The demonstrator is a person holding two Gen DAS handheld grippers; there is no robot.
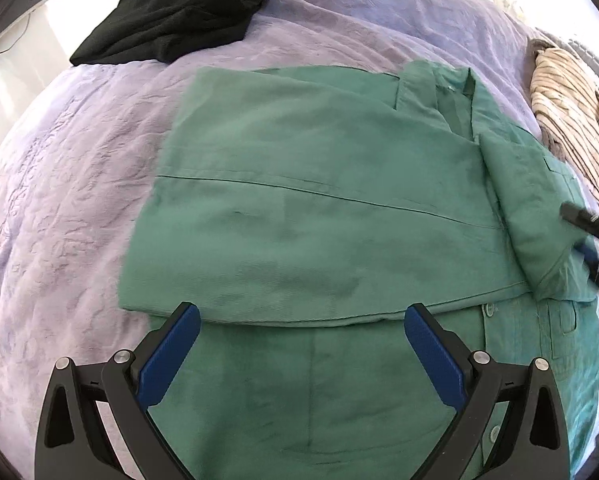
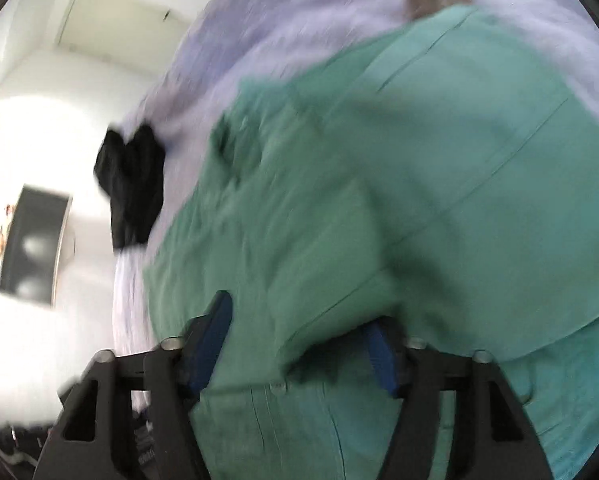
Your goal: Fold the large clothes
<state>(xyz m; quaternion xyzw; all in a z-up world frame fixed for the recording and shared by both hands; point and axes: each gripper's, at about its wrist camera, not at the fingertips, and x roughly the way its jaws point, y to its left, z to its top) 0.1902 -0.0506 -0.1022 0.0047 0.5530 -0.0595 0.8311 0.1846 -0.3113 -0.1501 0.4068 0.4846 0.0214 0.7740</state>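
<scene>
Lavender bedding covered the bed (image 1: 79, 160), where I found a green shirt (image 1: 299, 200) laid out at the centre, collar toward the far right. A black garment (image 1: 171, 12) lay well apart at the far left corner, and a striped cloth (image 1: 571, 120) sat bunched at the right edge, just beside the shirt.

I held the left gripper (image 1: 299, 344) above the near portion of the shirt, jaws spread wide and holding nothing. One side panel was already turned over the body, its hem running across between the blue pads (image 1: 167, 360).

The right gripper (image 2: 299, 344) was at the sleeve (image 1: 539, 220), which was folded over near the collar end. Its view was badly blurred; green cloth passed between the jaws, which stood apart, so I judged them open around the fabric, not clamped.

I judged the fold to be at the sleeve-tucking step, roughly midway. The next move called for settling the sleeve flat, then gripping the near edge with both grippers to bring it over.

No brand, label or legible writing was found.
</scene>
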